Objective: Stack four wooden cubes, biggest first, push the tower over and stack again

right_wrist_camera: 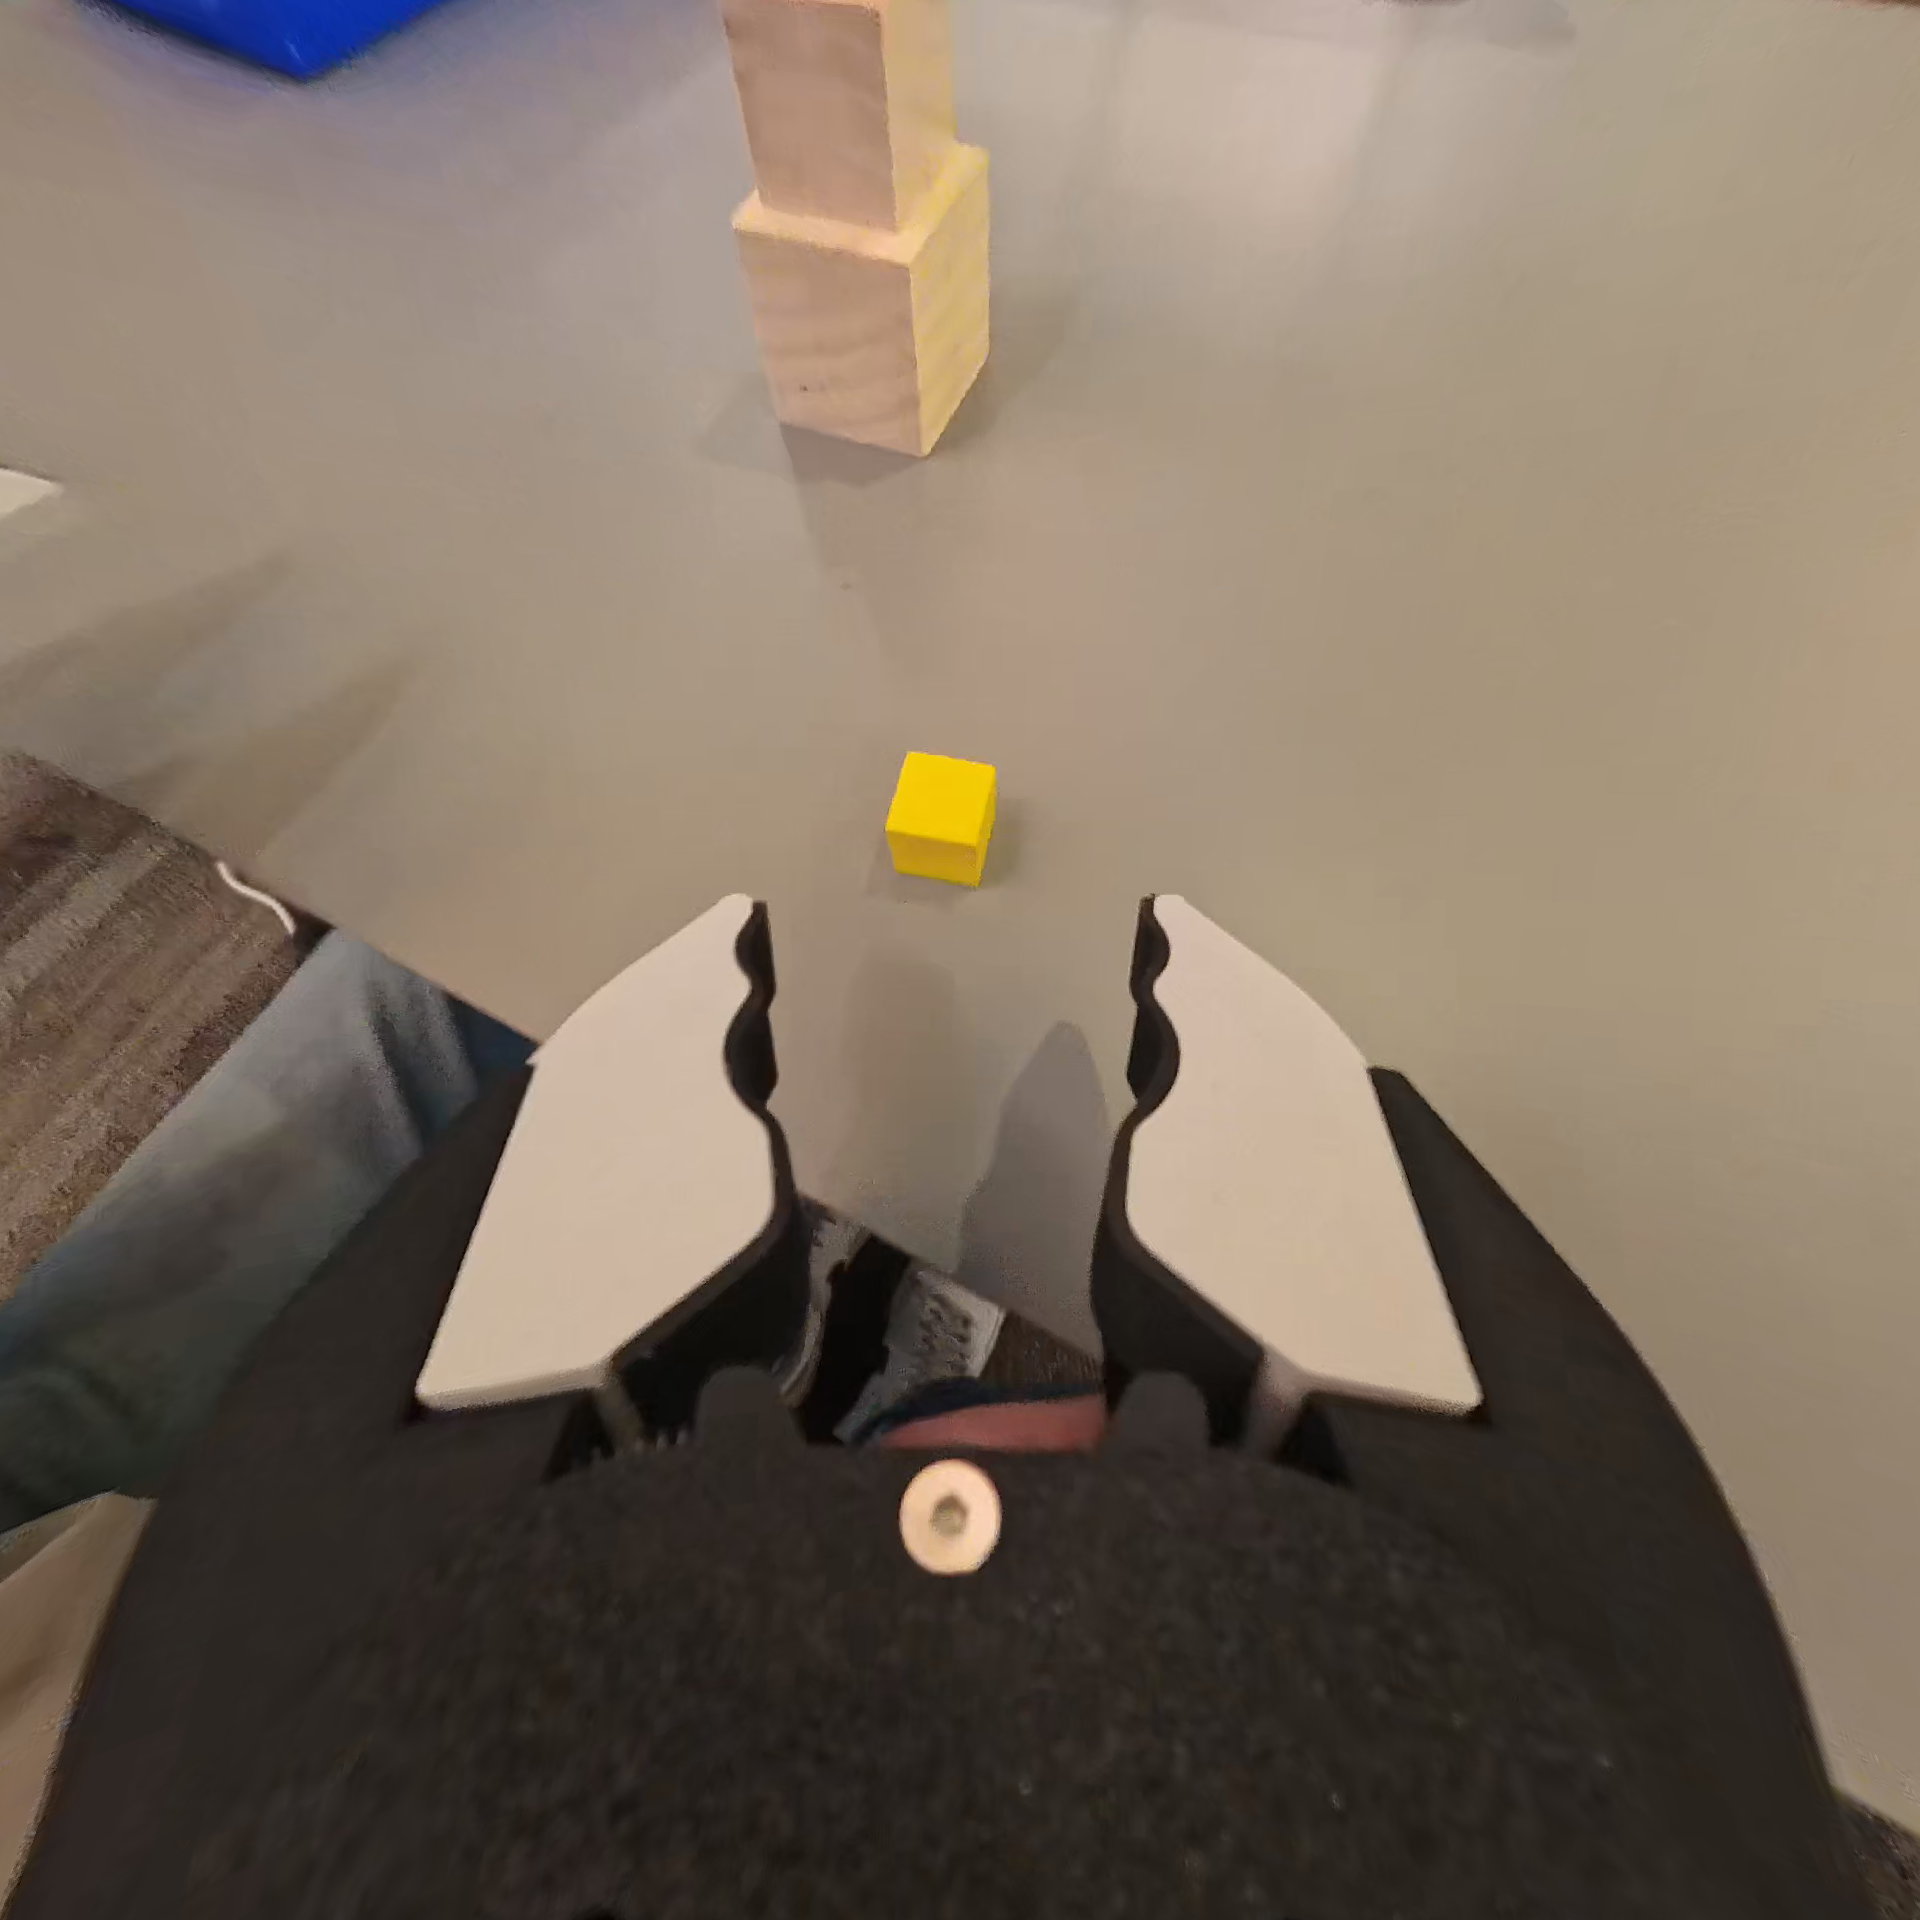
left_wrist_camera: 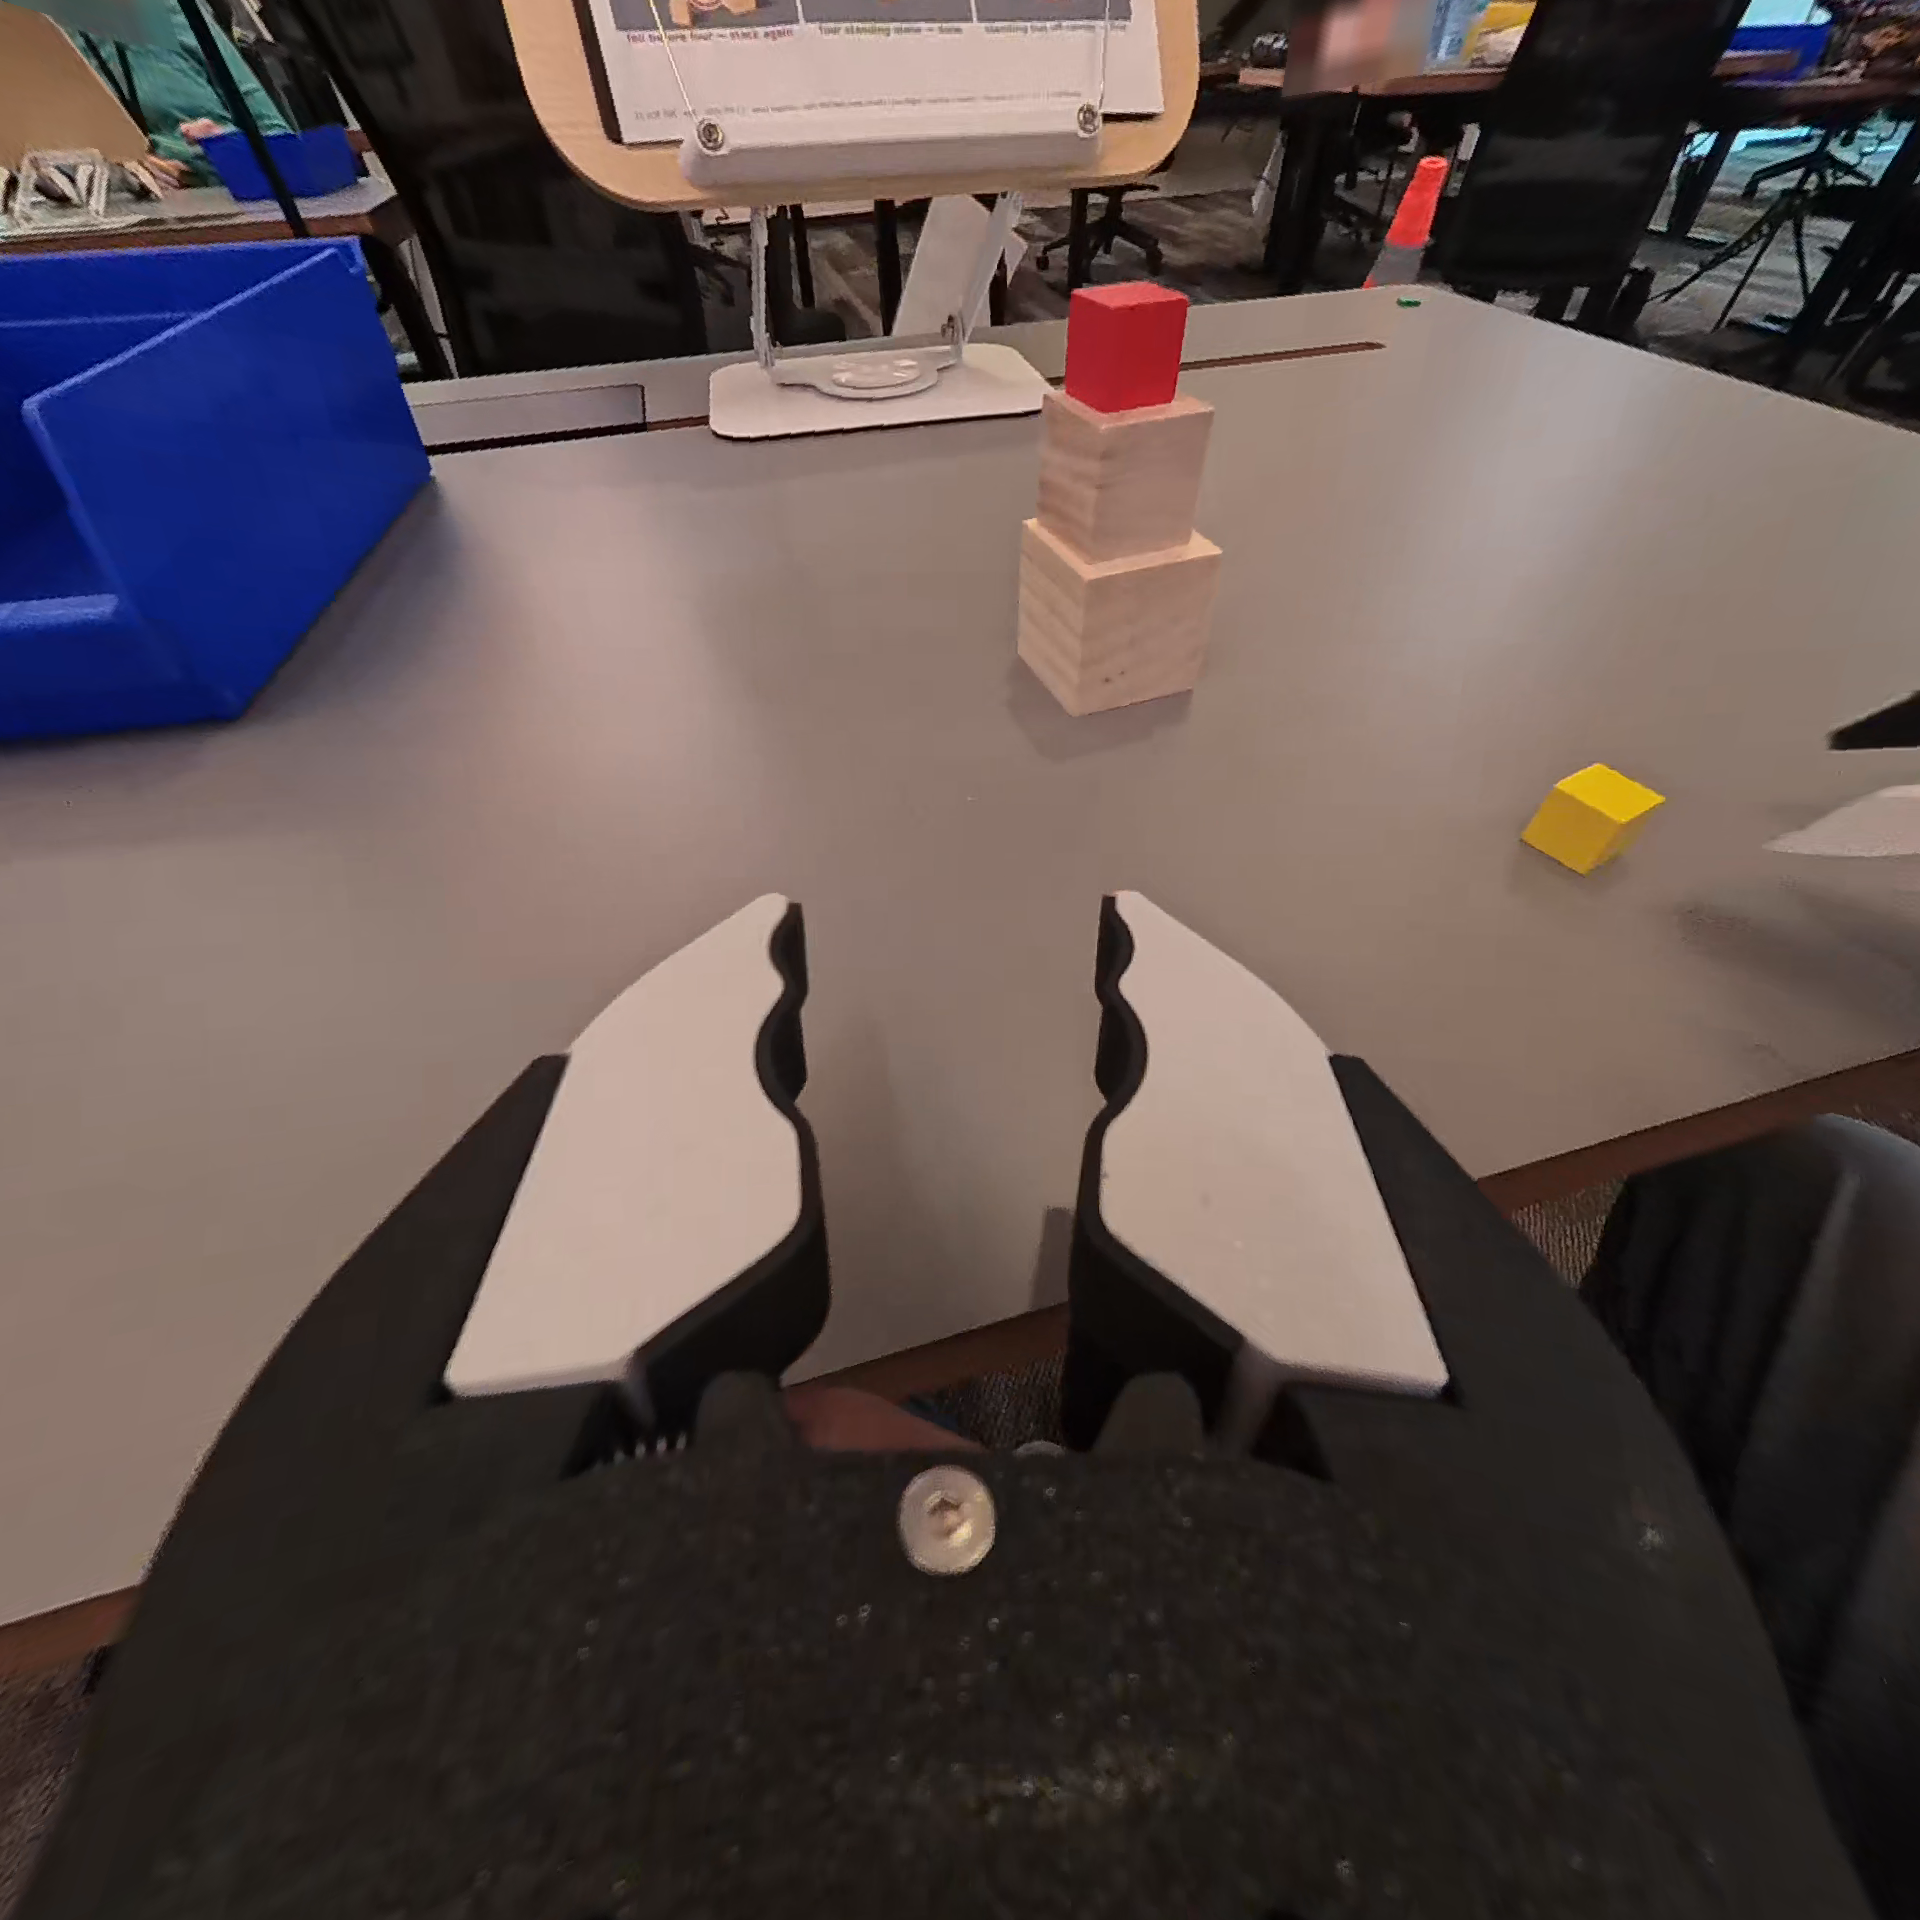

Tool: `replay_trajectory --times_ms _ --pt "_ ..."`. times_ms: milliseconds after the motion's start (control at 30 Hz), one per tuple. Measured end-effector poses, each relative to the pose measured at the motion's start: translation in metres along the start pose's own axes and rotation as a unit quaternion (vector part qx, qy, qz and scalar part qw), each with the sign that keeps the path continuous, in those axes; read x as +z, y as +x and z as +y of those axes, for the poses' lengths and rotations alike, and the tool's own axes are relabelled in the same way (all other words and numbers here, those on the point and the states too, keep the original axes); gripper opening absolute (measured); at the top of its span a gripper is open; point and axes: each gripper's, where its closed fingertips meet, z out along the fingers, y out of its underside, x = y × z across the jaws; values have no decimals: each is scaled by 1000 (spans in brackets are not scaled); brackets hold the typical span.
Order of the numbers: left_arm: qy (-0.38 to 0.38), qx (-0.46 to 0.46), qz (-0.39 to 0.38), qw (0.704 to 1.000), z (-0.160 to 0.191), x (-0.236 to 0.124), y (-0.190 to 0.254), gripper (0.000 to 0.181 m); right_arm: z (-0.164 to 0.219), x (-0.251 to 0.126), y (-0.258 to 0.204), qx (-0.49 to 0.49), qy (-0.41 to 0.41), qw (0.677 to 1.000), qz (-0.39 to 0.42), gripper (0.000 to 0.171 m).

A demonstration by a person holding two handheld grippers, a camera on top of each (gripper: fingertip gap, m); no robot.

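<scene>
Right claw (right_wrist_camera: 951, 909) hangs low over the near table (right_wrist_camera: 1455, 623) edge, jaws spread wide and holding nothing. Left claw (left_wrist_camera: 951, 904) is likewise parted and empty, well back from the work.

Largest to smallest:
- Table: bare grey surface ahead of both claws; its near edge runs under them, so room to retreat is limited.
- Blue bin (left_wrist_camera: 187, 499): far left of the left claw, clear of any path.
- Tower (left_wrist_camera: 1117, 520): ahead and slightly right of the left claw, three cubes, biggest at the base, red cube (left_wrist_camera: 1125, 348) on top. Steps sit fairly square.
- Yellow cube (right_wrist_camera: 940, 818): just beyond the right claw's tips, slightly left of centre, loose on the table.

Judgement: the right claw is lined up to take the smallest cube last. Open table surrounds it.
</scene>
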Motion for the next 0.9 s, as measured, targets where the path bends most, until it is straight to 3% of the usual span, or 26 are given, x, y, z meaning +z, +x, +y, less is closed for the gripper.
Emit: replay_trajectory --times_ms 233,300,467,567,733,833,900 --pt "16 19 15 1000 -8 -9 10 52 0 47 -3 -26 -59 997 42 52" --pt "22 29 14 999 -10 -11 10 50 0 49 -4 -18 -64 997 35 22" --pt "20 32 27 999 -8 -11 11 49 -9 48 -2 -45 -68 996 22 22" --pt "19 32 34 999 -8 -10 10 48 -55 44 -6 -116 -28 992 -31 22" --pt "18 35 34 999 -7 -8 6 47 -182 44 -20 -264 28 955 -131 22" --pt "20 45 32 998 -6 -7 5 46 -201 71 -38 -356 -21 903 -241 22" --pt "15 53 37 998 -4 -6 7 47 -199 90 -38 -363 -63 885 -286 22"
